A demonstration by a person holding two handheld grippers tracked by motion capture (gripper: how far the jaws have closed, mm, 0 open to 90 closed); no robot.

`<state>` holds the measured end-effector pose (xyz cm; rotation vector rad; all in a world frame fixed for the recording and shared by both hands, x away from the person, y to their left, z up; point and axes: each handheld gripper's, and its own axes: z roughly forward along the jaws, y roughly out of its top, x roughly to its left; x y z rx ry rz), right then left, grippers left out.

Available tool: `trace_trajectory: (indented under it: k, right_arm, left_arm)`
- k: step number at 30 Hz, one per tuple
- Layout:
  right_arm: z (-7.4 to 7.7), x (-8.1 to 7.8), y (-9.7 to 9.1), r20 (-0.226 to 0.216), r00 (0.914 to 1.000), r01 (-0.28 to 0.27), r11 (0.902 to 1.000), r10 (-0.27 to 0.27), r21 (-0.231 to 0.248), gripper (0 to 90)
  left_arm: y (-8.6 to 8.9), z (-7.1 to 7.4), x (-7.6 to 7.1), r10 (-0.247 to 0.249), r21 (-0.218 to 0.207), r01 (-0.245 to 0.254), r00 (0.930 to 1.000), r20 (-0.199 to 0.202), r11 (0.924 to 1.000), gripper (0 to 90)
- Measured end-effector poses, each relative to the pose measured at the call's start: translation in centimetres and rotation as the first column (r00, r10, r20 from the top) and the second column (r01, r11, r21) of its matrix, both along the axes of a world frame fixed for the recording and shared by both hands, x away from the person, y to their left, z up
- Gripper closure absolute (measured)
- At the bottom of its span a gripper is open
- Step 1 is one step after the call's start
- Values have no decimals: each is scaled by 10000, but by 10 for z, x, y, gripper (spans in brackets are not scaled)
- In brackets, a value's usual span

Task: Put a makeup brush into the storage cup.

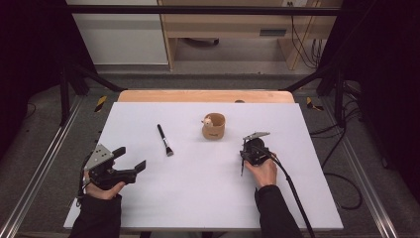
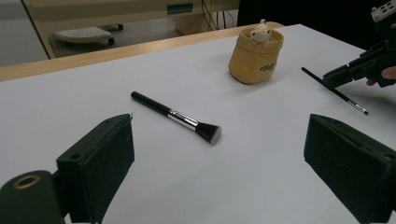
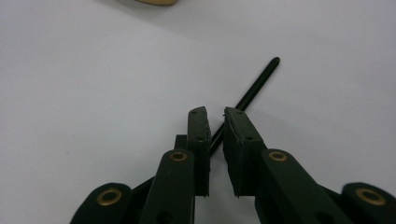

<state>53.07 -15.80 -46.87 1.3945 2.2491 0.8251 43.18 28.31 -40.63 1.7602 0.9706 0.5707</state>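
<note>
Counter [image 1: 148, 198] white, seen from the high view. Left hand-held gripper [image 1: 132, 159] at lower left of frame, jaws spread wide, released, grasping nothing. Right hand-held gripper [image 1: 242, 165] at lower right of centre, jaws nearly closed around a thin black brush [image 3: 256, 88] lying on the counter; firm clench not certain. Thick makeup brush [image 1: 165, 140] left of centre, lying flat. Tan pouch [image 1: 214, 127] upright near centre, well apart from both.

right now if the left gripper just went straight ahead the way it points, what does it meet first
Probably the thick makeup brush: it lies on the table ahead of the open left gripper, bristle end nearest. The tan holder sits farther back.
</note>
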Motion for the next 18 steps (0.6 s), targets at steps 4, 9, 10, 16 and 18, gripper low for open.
trace_trajectory:
  k: [4, 9, 10, 16, 18]
  right_arm:
    - [0, 0, 0, -84, 9999, 108, 9999, -108, -57, 802]
    - [-2, -1, 2, -9, 9998, 194, 9998, -194, -91, 782]
    - [-2, -1, 2, 24, 9998, 211, 9997, -211, -85, 783]
    - [-1, -2, 3, 11, 9999, 147, 9997, -147, -175, 817]
    - [-1, -2, 2, 54, 10000, 75, 9996, -74, -275, 833]
  left_arm:
    - [0, 0, 0, -5, 32, 5, 10000, 3, 10000, 78]
    - [0, 0, 0, -4, 55, 4, 10000, -6, 10000, 78]
    - [0, 0, 0, -5, 59, 5, 10000, -4, 10000, 78]
    - [0, 0, 0, -4, 37, 4, 10000, 6, 10000, 78]
    - [0, 0, 0, 12, 16, -12, 10000, 1, 10000, 78]
